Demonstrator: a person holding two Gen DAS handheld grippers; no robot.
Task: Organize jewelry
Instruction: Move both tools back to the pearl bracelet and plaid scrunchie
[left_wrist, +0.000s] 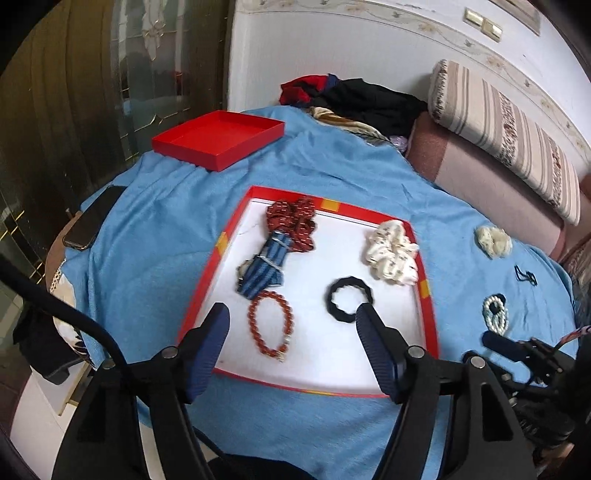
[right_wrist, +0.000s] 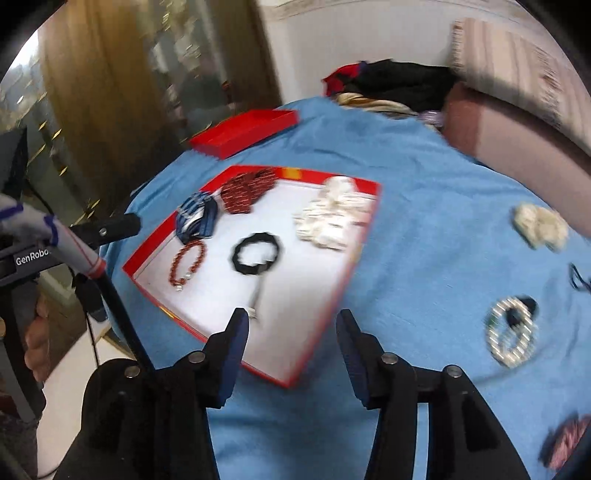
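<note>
Jewelry gathers in your red tray (left_wrist: 430, 317) mid-bed for sorting, while both your tongs, left (left_wrist: 291, 314) and right (right_wrist: 291, 319), gape empty.

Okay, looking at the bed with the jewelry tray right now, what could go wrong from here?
1. The red tray sits on soft, wrinkled blue cloth; pressing its rim may tip it and slide the red bead bracelet and black hair tie.
2. The pearl bracelet overlaps a dark item, so a grab might snag both.
3. The phone lies at the bed's edge and may get knocked off.
</note>
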